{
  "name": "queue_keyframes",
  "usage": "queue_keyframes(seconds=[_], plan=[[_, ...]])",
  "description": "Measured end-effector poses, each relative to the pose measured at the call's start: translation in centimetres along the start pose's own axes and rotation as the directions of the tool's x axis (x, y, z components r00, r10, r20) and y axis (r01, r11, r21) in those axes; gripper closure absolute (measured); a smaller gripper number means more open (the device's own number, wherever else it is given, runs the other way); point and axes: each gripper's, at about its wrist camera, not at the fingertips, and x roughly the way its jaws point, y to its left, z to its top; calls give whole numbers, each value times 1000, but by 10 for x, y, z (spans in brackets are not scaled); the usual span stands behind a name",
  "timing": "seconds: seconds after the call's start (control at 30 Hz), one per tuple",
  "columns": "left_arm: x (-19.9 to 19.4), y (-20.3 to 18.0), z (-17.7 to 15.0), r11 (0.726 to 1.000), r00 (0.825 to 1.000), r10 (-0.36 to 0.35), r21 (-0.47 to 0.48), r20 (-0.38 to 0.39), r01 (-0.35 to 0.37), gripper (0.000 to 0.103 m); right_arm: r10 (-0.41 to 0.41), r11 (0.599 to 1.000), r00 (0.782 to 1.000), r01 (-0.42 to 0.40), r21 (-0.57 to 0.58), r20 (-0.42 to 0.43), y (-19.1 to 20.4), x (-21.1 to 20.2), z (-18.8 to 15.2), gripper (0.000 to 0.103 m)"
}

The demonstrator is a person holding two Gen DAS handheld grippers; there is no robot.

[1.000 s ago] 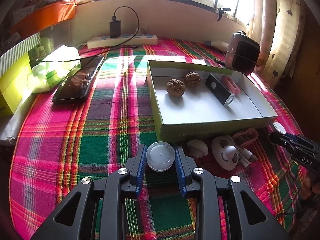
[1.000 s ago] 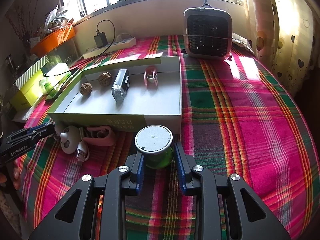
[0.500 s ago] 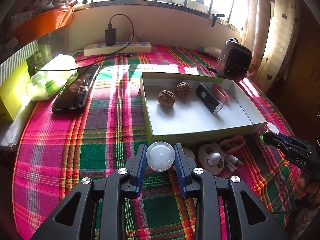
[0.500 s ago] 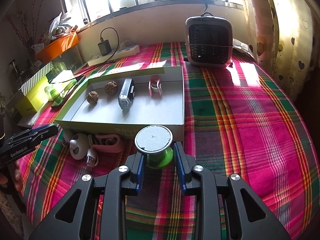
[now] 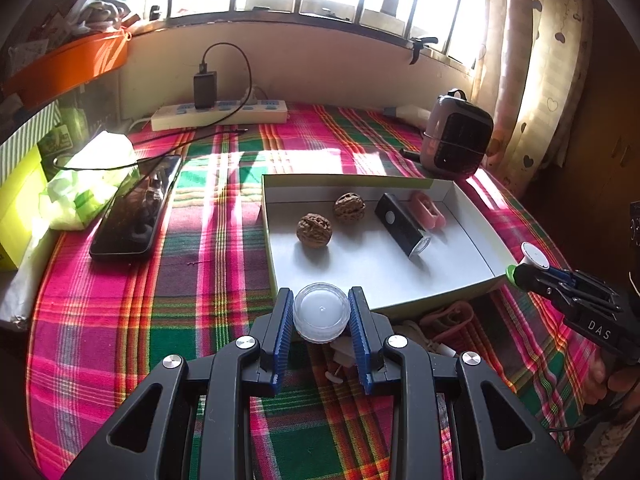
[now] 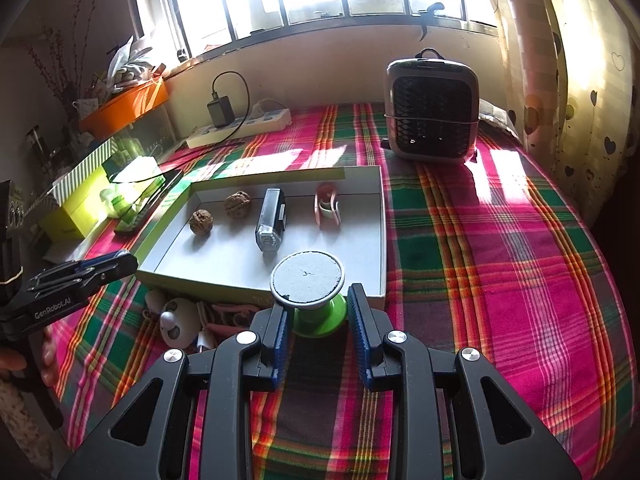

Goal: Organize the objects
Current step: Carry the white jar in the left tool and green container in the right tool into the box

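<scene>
Your left gripper (image 5: 321, 314) clamps a clear, round plastic jar (image 5: 321, 312) by its ribbed sides, at the near edge of the shallow cardboard tray (image 5: 472, 216). Your right gripper (image 6: 316, 312) pinches a green spool (image 6: 316, 312) with a grey disc top, near the tray's right corner.

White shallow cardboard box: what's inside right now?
Inside the white shallow cardboard box: two brown walnuts, a black rectangular light and a pink clip. The near strip of its floor is hidden by the grey-topped green stand.
</scene>
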Motion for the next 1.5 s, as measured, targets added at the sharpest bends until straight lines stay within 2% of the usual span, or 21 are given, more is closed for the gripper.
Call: queue_keyframes(seconds=[0.23, 0.67, 1.23, 1.5], plan=[[12, -10, 15, 999, 1000, -26, 43, -8, 26, 77, -7, 1000, 1000, 8, -5, 14, 1, 10, 16, 74], [43, -14, 38, 997, 998, -44, 60, -41, 46, 77, -11, 1000, 1000, 11, -26, -11, 0, 41, 38, 74], [83, -22, 56, 995, 994, -35, 86, -100, 44, 77, 55, 998, 992, -54, 10, -112, -9, 84, 47, 74], [95, -24, 62, 994, 993, -30, 96, -111, 41, 77, 58, 998, 991, -58, 3, -124, -10, 91, 51, 74]])
